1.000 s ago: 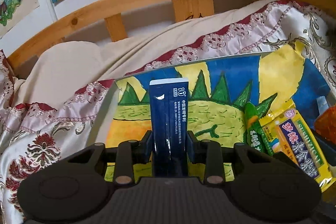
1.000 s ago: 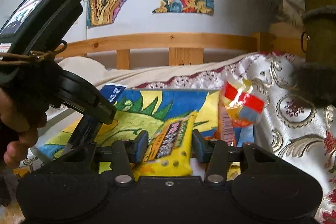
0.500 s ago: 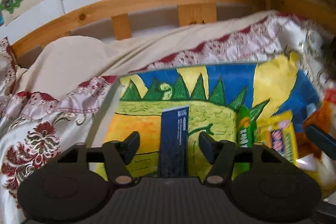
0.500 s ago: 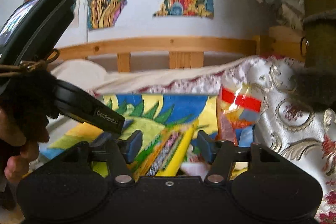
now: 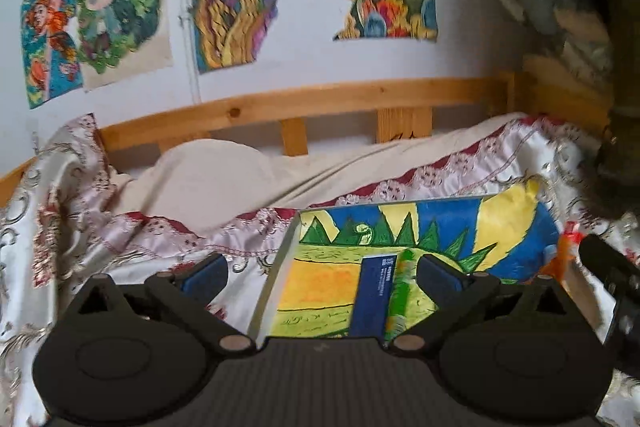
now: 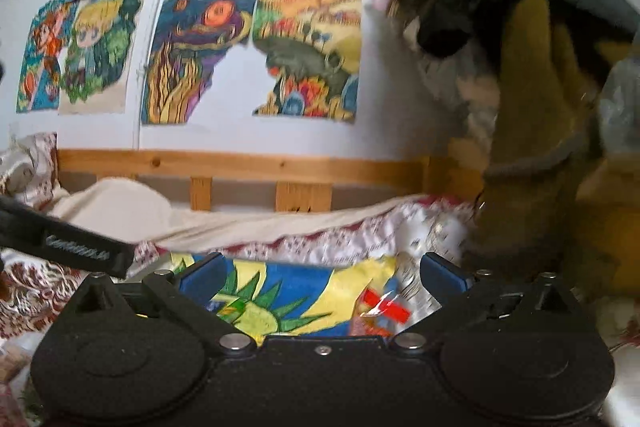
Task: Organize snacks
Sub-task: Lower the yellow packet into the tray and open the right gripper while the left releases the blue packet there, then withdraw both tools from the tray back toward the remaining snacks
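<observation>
A bed with a wooden headboard (image 5: 320, 103) carries a cream pillow (image 5: 208, 179) at 10 o'clock and an ornate quilt (image 5: 120, 239). On the quilt lies a painted board (image 5: 320, 283); on it, a dark blue pack (image 5: 372, 295) touches a green pack (image 5: 402, 287) at its 3 o'clock.

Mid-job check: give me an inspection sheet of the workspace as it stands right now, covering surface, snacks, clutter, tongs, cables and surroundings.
Surface: painted board lying on a patterned bedspread.
Job's things: dark blue packet and green packet lie side by side on the board; orange-red packet sits near its right end.
Clutter: nothing seen on the board besides the snacks.
Tongs: left tongs open, holding nothing; right tongs open, holding nothing.
Cables: nothing seen.
Surroundings: wooden bed rail, colourful drawings on the wall, dark clothing hanging at right.
</observation>
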`<state>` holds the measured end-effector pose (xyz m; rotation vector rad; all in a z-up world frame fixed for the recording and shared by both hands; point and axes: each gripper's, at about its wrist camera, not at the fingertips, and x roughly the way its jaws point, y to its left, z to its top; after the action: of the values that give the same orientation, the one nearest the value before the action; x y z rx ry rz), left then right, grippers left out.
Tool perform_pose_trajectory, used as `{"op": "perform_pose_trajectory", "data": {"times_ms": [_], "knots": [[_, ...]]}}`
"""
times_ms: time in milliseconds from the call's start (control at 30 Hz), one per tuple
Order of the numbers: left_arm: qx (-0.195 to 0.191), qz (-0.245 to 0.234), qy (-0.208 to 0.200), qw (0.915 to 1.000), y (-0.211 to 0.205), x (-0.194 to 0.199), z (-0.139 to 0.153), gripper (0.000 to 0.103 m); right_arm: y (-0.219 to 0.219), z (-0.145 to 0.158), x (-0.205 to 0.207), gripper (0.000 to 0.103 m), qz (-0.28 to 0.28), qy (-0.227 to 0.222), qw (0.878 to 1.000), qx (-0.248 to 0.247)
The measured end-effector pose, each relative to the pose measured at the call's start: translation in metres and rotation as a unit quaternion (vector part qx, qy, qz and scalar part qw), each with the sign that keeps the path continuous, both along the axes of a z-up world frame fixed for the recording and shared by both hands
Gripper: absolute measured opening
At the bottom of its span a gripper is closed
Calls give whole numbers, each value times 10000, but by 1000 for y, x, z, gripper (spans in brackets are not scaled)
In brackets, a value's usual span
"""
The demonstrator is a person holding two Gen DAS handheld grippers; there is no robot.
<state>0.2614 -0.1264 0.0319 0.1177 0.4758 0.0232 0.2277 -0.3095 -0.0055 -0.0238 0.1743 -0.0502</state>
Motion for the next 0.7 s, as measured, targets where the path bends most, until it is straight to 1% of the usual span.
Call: {"op": "perform_pose_trajectory", "data": {"times_ms": [100,233,400,533,633,700], "knots": [[-171,41,-99,9998,9,-27,12,102,-2,15,-23,102,-17,-188,9998,79],[-17,115,-8,9999,17,-59,24,102,-6,30,-51,102,-81,-414,9988,245],[-35,145,-21,9999,33,-101,37,102,-9,40,-88,102,-124,-549,9976,398],[-10,203,-68,9998,45,-135,41,102,-2,40,-115,102,-161,-453,9980,403],[61,226,-277,9993,53,-161,42,102,9,36,-131,102,-142,-251,9992,259],[65,185,-363,9991,58,-174,42,102,19,34,-142,102,-118,-196,9996,165]]}}
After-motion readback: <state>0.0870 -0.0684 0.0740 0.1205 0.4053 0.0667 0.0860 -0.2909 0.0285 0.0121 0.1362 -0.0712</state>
